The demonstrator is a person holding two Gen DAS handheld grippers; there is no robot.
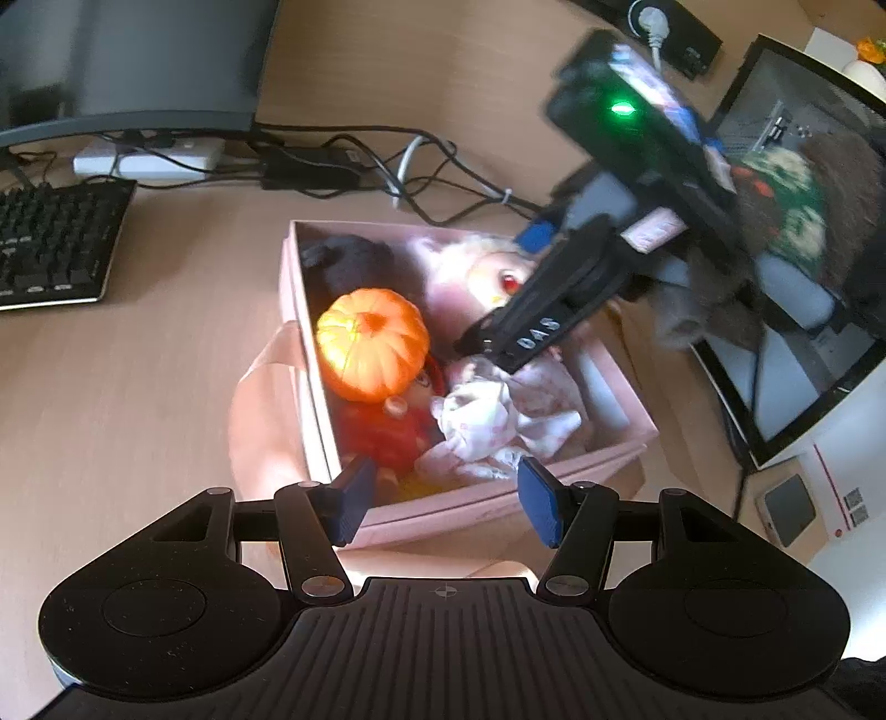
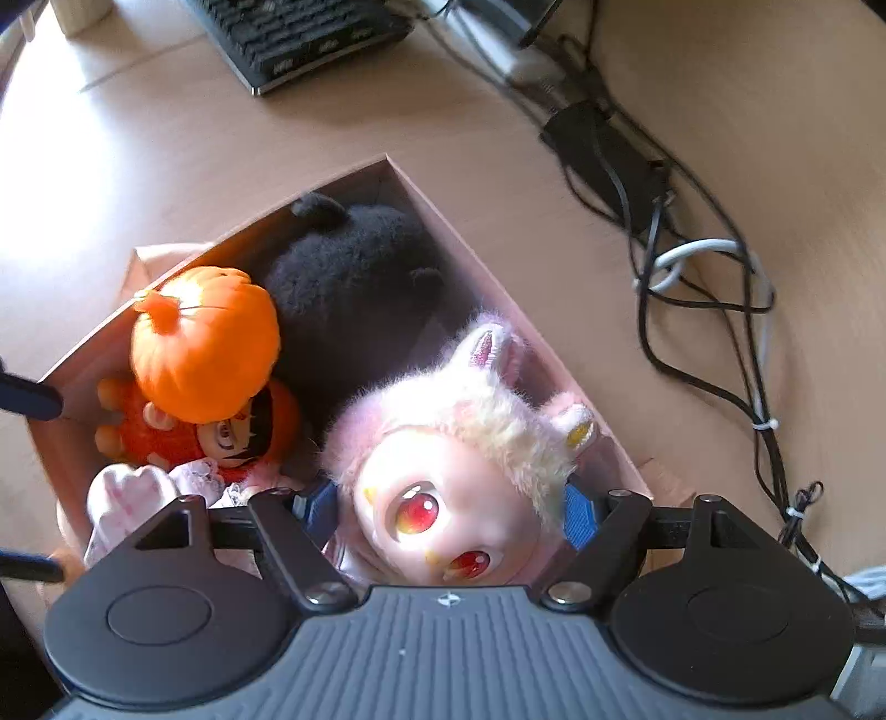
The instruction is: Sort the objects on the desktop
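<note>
A pink box (image 1: 303,310) (image 2: 470,243) on the wooden desk holds three toys. An orange doll with a pumpkin hat (image 1: 371,343) (image 2: 205,343) lies on the side nearest my left gripper, and a black plush (image 1: 354,260) (image 2: 354,277) fills the far corner. A pink-white furry doll with red eyes (image 1: 493,277) (image 2: 443,443) rests beside them. My left gripper (image 1: 446,504) hovers open over the box's near edge, holding nothing. My right gripper (image 2: 448,512) (image 1: 476,343) reaches into the box. Its jaws stand wide on either side of the furry doll's head.
A black keyboard (image 1: 50,243) (image 2: 299,39) and a monitor (image 1: 127,61) lie to the left. A second screen (image 1: 803,249) stands at the right, close to the box. Tangled cables (image 1: 387,166) (image 2: 692,277) and a power adapter (image 2: 609,160) run behind it.
</note>
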